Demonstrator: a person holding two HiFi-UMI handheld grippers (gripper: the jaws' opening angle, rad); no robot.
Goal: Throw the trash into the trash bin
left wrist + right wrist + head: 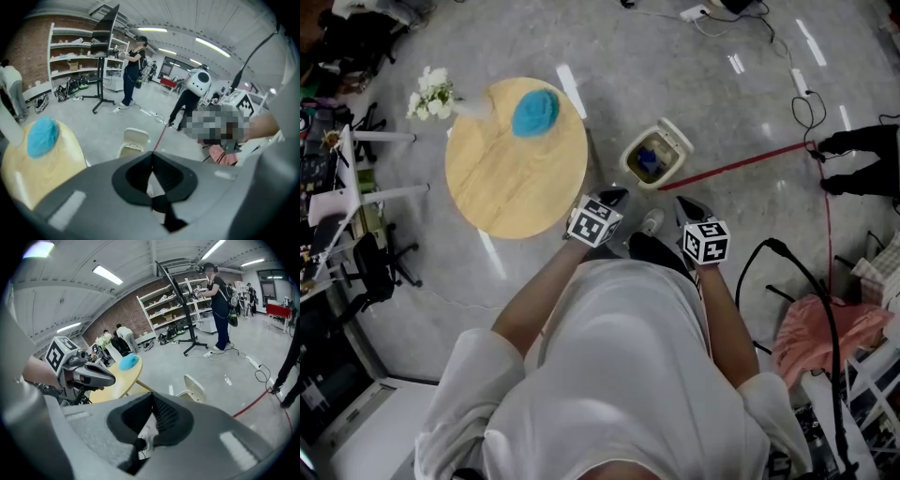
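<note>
A crumpled blue piece of trash [534, 112] lies on the round wooden table [502, 183], near its far edge. It also shows in the left gripper view as blue trash [42, 136] and in the right gripper view as blue trash [130, 363]. The cream trash bin [654, 155] stands on the floor right of the table, lid open, something blue inside. My left gripper [614, 197] hangs by the table's right edge, jaws shut and empty. My right gripper [689, 204] is beside it, just short of the bin, also shut with nothing held.
A vase of white flowers [433, 94] stands at the table's far left edge. A red cord [731, 167] runs across the floor from the bin towards a person's feet [853, 159]. Pink cloth [825, 328], cables and chairs crowd the right; desks line the left.
</note>
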